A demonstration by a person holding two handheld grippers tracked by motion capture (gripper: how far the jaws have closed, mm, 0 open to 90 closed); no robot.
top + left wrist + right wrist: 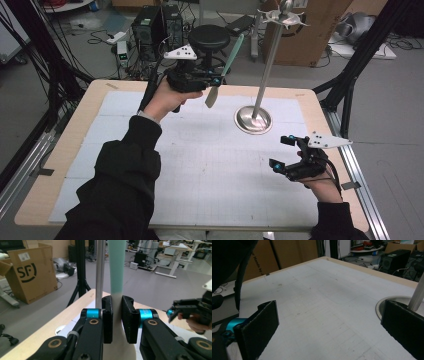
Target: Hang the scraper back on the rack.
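Spatula (225, 70) pinched at its neck by left gripper (216, 80) fingers – right gripper (283, 151) fingers wide, holding nothing

1. the stand (253, 119) looks like polished, glossy metal.
2. the desk (70, 131) has a pale wood edge under a matt white gridded sheet (210, 165).
3. the spatula (224, 70) looks smooth and matt.

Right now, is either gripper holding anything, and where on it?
The left gripper clamps a spatula where its pale blade meets the teal handle. The right gripper is open, empty.
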